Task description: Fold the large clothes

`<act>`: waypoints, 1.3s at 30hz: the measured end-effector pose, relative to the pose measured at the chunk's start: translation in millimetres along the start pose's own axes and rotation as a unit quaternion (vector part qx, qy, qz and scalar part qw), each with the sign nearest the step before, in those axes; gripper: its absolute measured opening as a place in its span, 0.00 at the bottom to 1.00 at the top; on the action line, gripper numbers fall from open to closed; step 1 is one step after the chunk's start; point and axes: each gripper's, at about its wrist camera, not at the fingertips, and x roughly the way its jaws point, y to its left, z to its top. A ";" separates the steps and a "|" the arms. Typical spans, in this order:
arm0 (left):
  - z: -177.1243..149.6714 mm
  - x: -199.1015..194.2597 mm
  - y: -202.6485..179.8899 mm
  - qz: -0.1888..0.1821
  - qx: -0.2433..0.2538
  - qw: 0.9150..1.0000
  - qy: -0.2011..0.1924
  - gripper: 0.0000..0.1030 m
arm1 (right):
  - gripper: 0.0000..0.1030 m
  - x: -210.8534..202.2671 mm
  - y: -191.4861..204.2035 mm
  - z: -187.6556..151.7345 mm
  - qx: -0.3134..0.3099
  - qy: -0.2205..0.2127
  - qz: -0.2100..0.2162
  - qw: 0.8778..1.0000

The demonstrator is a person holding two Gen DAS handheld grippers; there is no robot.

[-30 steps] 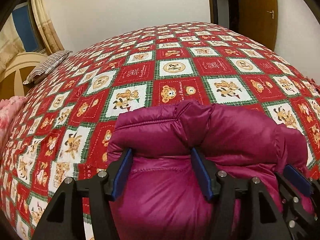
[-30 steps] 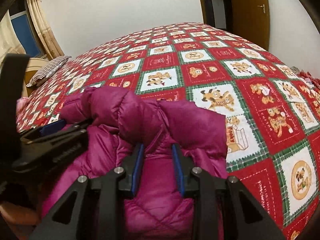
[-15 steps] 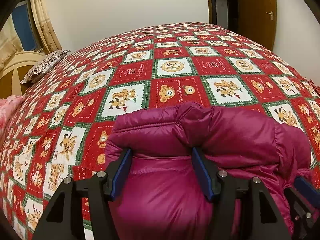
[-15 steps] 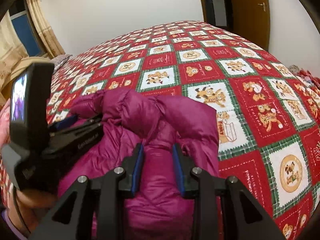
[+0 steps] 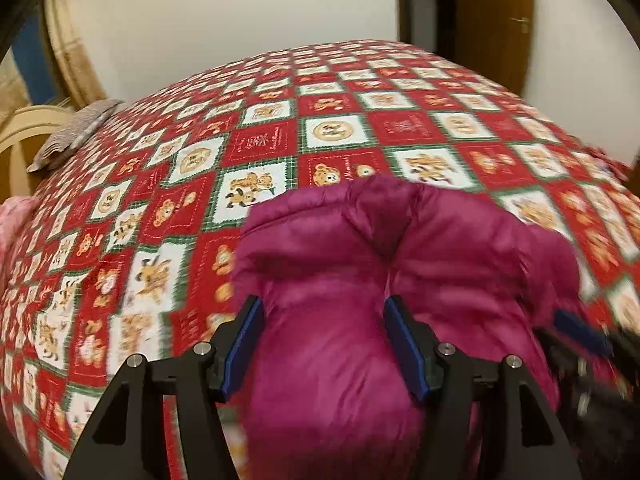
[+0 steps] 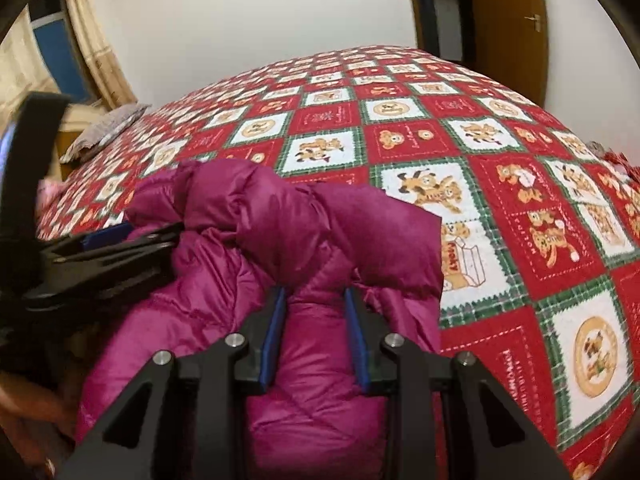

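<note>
Magenta puffer jacket [image 5: 400, 248] bunched on patchwork bed [image 5: 360, 128], left gripper [image 5: 324, 344] clamping a thick fold, right gripper [image 6: 316, 328] pinching a narrower fold

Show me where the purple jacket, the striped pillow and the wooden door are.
purple jacket [image 6: 280, 208], right wrist view, on the puffy top fold.
striped pillow [image 5: 76, 132], left wrist view, on its middle.
wooden door [image 6: 508, 16], right wrist view, on its panel.

A bed [image 5: 400, 128] under a bear-print quilt [image 6: 520, 216] bears a magenta puffer jacket [image 6: 288, 220], seemingly bunched.
</note>
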 end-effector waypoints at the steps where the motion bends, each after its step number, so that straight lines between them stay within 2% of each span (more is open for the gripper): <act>1: -3.8 -10.0 6.3 -0.001 -0.001 1.000 -0.006 0.62 | 0.32 -6.7 -1.0 -0.2 -0.001 0.005 0.002 1.000; 5: -28.3 -48.7 31.9 -0.001 -0.005 1.000 -0.024 0.62 | 0.33 -63.7 8.4 -8.4 -0.007 -0.027 0.021 0.999; 9: -53.2 -62.4 35.9 -0.020 -0.030 0.999 -0.024 0.62 | 0.36 -105.2 27.9 -30.2 -0.025 -0.050 0.034 0.998; 12: -64.1 -57.2 23.5 -0.026 -0.032 0.999 -0.017 0.62 | 0.36 -92.8 31.8 -49.3 -0.009 -0.023 0.034 0.999; 15: -69.7 -53.1 9.6 0.000 -0.016 0.999 -0.028 0.62 | 0.36 -71.2 31.2 -64.1 -0.002 -0.003 0.022 1.000; 17: -71.0 -50.3 3.9 0.012 -0.003 0.999 -0.032 0.62 | 0.36 -63.6 27.2 -67.0 0.012 -0.004 0.027 1.000; 21: -73.2 -49.3 5.1 0.019 -0.009 0.999 -0.029 0.63 | 0.36 -52.6 20.1 -68.9 0.035 0.004 0.041 0.999; 26: -75.4 -61.5 4.0 0.032 0.003 0.999 -0.019 0.64 | 0.39 -61.6 23.3 -67.1 0.032 0.019 0.029 0.999; 29: -78.8 -71.6 5.2 0.036 0.015 0.999 -0.021 0.65 | 0.50 -75.7 20.1 -61.7 0.035 0.029 0.023 0.999; 31: -82.3 -79.5 6.9 0.037 0.020 0.999 -0.029 0.65 | 0.69 -92.3 16.8 -60.4 0.049 0.012 0.027 0.998; 33: -85.5 -84.2 8.3 0.042 0.020 0.998 -0.032 0.65 | 0.83 -111.6 13.7 -59.9 0.063 -0.017 0.031 0.997; 34: -85.8 -85.0 8.3 0.042 0.020 0.998 -0.032 0.65 | 0.85 -118.3 13.0 -59.5 0.068 -0.026 0.033 0.997; 39: -88.7 -90.2 10.8 0.042 0.015 0.998 -0.032 0.65 | 0.85 -128.9 18.1 -63.6 0.070 -0.030 0.042 0.996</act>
